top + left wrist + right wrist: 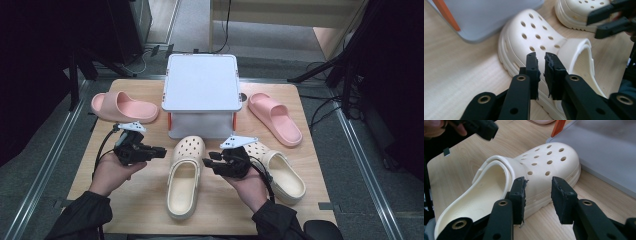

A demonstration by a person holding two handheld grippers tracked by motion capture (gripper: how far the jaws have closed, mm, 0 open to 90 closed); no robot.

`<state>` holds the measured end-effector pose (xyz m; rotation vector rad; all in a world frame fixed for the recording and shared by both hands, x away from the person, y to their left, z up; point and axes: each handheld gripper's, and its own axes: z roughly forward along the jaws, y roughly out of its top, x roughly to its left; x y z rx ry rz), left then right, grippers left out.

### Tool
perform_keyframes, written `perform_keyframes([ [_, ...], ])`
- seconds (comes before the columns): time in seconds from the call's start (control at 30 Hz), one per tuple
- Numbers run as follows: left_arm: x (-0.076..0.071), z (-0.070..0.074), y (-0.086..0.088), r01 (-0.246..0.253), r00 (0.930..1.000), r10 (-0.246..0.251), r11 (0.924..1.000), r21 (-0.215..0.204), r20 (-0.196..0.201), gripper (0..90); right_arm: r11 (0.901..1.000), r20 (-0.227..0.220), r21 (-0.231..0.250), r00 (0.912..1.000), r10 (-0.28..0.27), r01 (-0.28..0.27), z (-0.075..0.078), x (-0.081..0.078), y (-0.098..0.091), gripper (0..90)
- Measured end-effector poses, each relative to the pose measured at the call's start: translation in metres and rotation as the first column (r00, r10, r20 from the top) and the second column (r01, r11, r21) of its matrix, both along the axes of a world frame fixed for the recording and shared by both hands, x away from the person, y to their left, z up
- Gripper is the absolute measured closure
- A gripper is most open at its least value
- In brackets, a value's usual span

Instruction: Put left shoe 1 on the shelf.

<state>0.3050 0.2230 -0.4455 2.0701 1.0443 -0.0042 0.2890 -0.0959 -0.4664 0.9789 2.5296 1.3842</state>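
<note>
Clog point(529, 177) just ahead of both grippers: looks light, rubbery; grab sidewall. Left gripper point(541, 58) nearly closed, empty; right gripper point(538, 182) apart, empty.

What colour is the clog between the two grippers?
Cream clog, seen best in the right gripper view.

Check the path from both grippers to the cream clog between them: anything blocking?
Nothing visible. The cream clog lies on bare table between the left gripper and right gripper. Both sets of jaws point at its sides, nothing between them. The second cream clog sits behind the right gripper; the white box is beyond the toe.
</note>
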Motion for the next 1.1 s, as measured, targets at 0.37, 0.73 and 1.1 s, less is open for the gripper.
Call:
perform_keyframes([
  [0.37, 0.034, 0.028, -0.001, 0.027, 0.9996, -0.027, 0.9993, 0.025, 0.006, 87.0, 0.9998, -0.045, -0.013, 0.9988, -0.019, 0.018, 0.003, -0.020, 0.001, 54.6],
  [0.73, 0.064, 0.060, 0.004, 0.045, 0.9975, -0.044, 0.9987, -0.023, 0.056, 86.6, 0.9980, -0.096, -0.029, 0.9937, -0.058, 0.056, -0.011, -0.019, 0.018, 46.0],
  [1.1, 0.096, 0.076, 0.001, 0.034, 0.9955, -0.032, 0.9993, -0.014, 0.089, 86.3, 0.9930, -0.114, -0.054, 0.9873, -0.111, 0.105, -0.020, -0.016, 0.033, 40.6],
])
